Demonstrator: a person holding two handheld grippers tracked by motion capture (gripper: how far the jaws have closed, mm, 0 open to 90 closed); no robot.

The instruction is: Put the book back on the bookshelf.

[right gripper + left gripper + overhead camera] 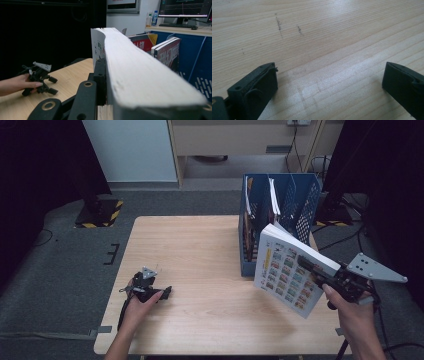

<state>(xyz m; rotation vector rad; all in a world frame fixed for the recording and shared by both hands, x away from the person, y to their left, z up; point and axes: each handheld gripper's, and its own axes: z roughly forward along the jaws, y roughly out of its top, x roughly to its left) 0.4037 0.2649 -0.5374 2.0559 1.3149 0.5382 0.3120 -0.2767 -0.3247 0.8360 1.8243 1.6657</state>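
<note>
A thick book (pixel 289 270) with a picture-grid cover hangs tilted above the table's right side, close in front of the blue file rack (pixel 305 205). My right gripper (pixel 320 276) is shut on the book; in the right gripper view the book's white page edge (pixel 140 75) runs away from the camera with one black jaw pressed on its cover. My left gripper (pixel 159 292) rests on the wooden table (pixel 200 250) at the near left, open. In the left gripper view my left gripper (pixel 329 82) has only bare wood between its jaws.
The blue file rack holds several upright books and papers (pixel 274 195), also seen as red-and-white magazines (pixel 165 51). A grey floor surrounds the table. Black stands (pixel 97 210) sit at the far left and right.
</note>
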